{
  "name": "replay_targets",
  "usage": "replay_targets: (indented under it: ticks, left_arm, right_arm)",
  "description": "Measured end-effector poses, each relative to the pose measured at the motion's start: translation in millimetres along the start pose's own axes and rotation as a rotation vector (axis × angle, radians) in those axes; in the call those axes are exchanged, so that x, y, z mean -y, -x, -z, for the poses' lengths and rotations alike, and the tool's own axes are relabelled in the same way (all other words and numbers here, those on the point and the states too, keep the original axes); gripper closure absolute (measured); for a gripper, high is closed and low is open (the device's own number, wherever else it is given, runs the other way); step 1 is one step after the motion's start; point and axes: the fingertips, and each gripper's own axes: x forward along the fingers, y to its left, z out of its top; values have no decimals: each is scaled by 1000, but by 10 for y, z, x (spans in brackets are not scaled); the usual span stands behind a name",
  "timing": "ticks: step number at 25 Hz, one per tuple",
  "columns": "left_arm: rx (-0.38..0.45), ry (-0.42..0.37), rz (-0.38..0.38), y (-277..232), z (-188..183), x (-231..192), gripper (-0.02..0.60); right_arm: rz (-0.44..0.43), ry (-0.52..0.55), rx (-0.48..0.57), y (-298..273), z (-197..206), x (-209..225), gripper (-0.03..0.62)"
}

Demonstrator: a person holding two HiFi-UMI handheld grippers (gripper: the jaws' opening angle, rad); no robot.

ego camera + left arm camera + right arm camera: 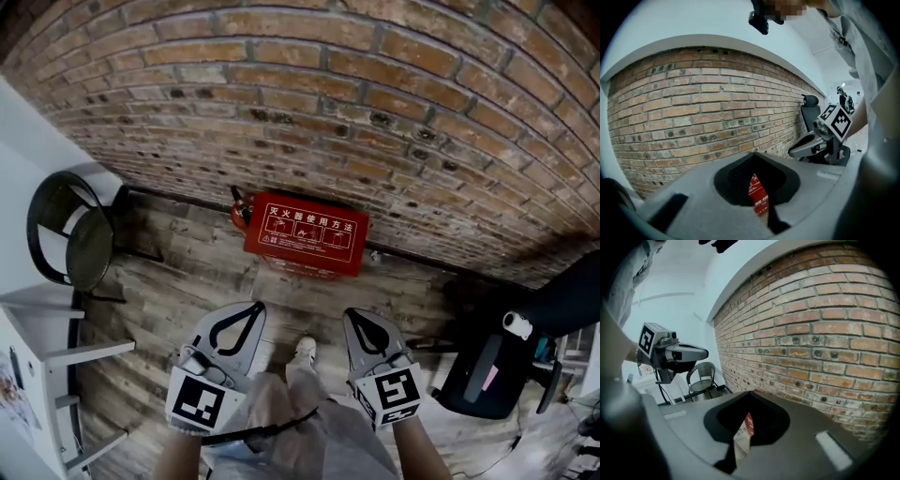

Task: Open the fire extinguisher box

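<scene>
The red fire extinguisher box [306, 234] stands on the wooden floor against the brick wall, its lid with white print closed. Both grippers are held up in front of me, short of the box and apart from it. My left gripper [251, 307] is shut with nothing in it, and so is my right gripper [357, 315]. In the left gripper view, the shut left gripper [755, 155] leaves a thin slit through which the box [758, 192] shows. Beyond the right gripper [750, 393], also shut, a sliver of the box [749, 423] shows the same way.
A red extinguisher [240, 212] leans at the box's left end. A black round chair [70, 234] and a white frame [47, 356] stand at the left, a black office chair [487, 370] at the right. My legs and a shoe [305, 349] are below.
</scene>
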Motion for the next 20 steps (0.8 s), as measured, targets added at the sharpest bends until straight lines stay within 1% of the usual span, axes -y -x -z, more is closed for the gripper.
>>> replay_targets:
  ticks: [2,4,5,9,14,20]
  left_arm:
    - [-16,11,5,-104,120,-24,583]
    - [-27,48,2,-205,256,-47,583]
    - [-31,51,4,-255,319,-55,581]
    - [-64,3,30,-458,604,-39,581]
    - [-84,-5,57,-713,963,-57,583]
    - [-88,79,52,-1076,1455,-134,581]
  right_arm:
    - [-8,5,-16,-126,119,42,585]
    - [-14,15,-29,-247,235,71,585]
    - [-17,13,-32,-309,290,86,585]
    - [-19,-14,-44,-530,504,179,585]
    - [-7,-72,-68,-809,811,294,585]
    - [-19,-135,-121,-1152,1252,381,588]
